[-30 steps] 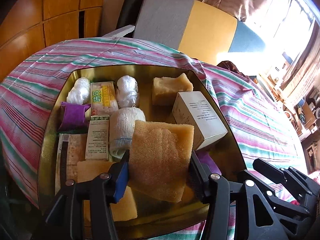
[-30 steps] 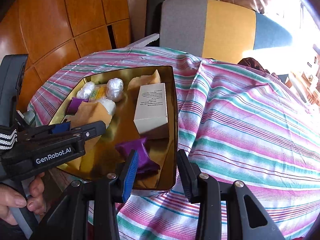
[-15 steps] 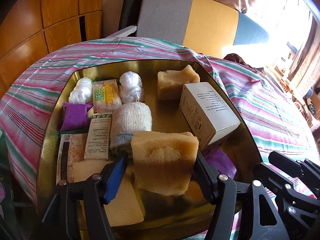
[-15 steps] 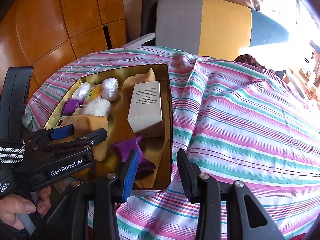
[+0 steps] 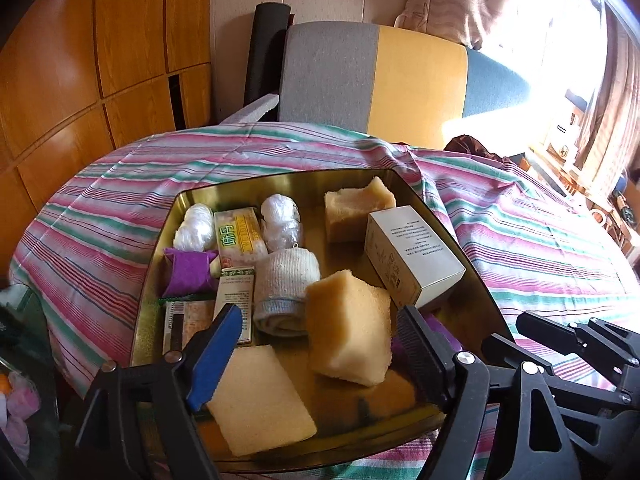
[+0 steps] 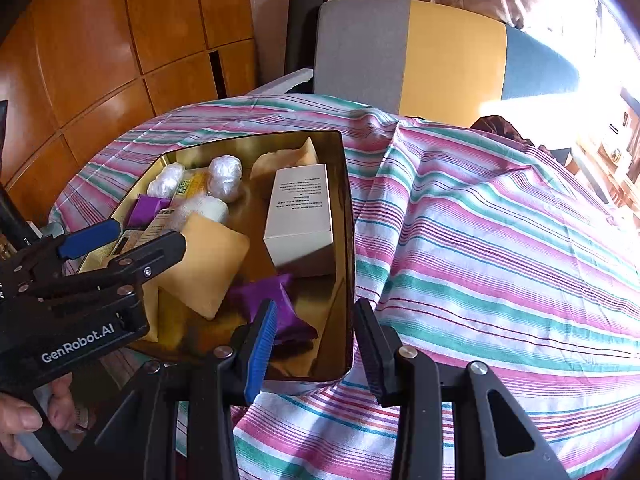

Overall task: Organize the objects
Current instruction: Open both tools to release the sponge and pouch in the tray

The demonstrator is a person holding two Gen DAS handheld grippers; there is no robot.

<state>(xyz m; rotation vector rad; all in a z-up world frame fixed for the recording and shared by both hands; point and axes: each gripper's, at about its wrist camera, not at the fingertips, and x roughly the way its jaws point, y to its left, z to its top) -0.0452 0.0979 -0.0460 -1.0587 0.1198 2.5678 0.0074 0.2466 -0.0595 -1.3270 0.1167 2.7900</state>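
Gold-coloured metal forms the shallow tray (image 5: 152, 312) that sits on a table under a pink, green and white striped cloth (image 5: 100, 216). In the left wrist view, the left gripper (image 5: 316, 348) hangs over the tray's near edge with its jaws opening; a thick yellow sponge (image 5: 348, 328) lies tilted between the fingers, and neither pad presses on it. A flatter sponge (image 5: 256, 400) lies at the near left of the tray, partly under the blue-padded finger. Beyond the thick sponge lies a rolled white bandage (image 5: 286, 288), with a white carton (image 5: 412, 256) toward the tray's right edge and a third sponge (image 5: 356, 208) near the far right corner. Along the far left sit two plastic-wrapped white balls (image 5: 196, 226), a yellow packet (image 5: 240, 236) between them, and a purple pouch (image 5: 188, 274) by the left edge. The right gripper's black frame shows at the lower right.

From the right wrist view, the right gripper (image 6: 316, 344) hovers over the tray's near right corner, its jaws narrowly apart and straddling the tray wall without touching it. A second purple pouch (image 6: 276, 304) lies just inside that corner, below the white carton (image 6: 300, 212). The left gripper (image 6: 132, 236) reaches in from the left, the thick sponge (image 6: 208, 260) lying loose at its fingertips. A hand (image 6: 28, 420) grips that tool's handle at the lower left. A grey, yellow and blue seat back (image 6: 440, 52) stands beyond the table.
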